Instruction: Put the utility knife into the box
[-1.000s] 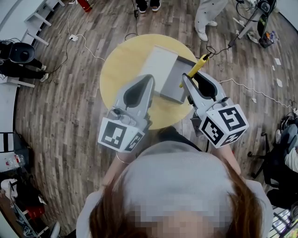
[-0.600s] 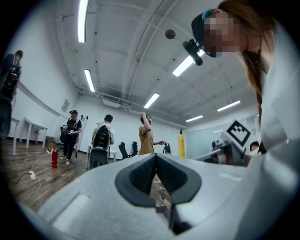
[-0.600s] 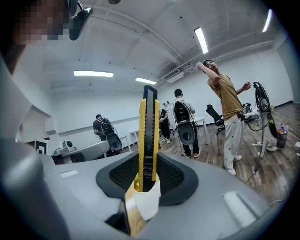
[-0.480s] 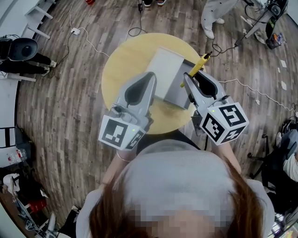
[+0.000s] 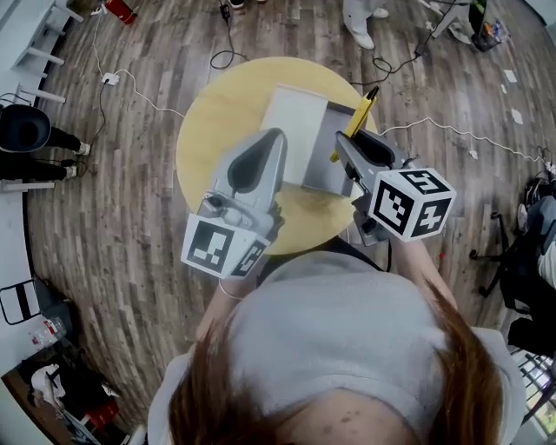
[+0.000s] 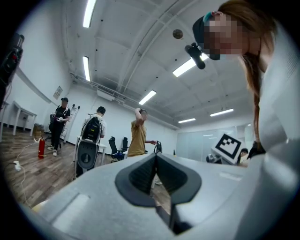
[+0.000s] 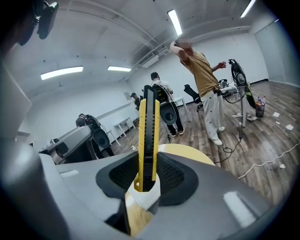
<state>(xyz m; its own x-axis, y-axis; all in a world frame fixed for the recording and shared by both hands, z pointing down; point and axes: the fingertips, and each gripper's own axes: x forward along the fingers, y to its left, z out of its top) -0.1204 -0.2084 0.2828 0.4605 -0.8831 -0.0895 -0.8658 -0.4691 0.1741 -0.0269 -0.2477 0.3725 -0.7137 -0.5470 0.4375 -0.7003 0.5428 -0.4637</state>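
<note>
Brightness: all three views are brightly and evenly lit, indoors.
Light source: light is given by long ceiling strip lights [image 6: 88,13], which are seen overhead in both gripper views.
Glare: the strips are blown out to plain white.
Shadows: only faint, soft-edged ones are seen on the wooden floor [image 5: 113,217].
Distortion: straight lines are bent by the wide lenses, and black corners are left round both gripper views.
Focus: the left gripper [image 6: 156,159], close to its lens, is blurred; the utility knife [image 7: 146,136] is rendered sharper.
</note>
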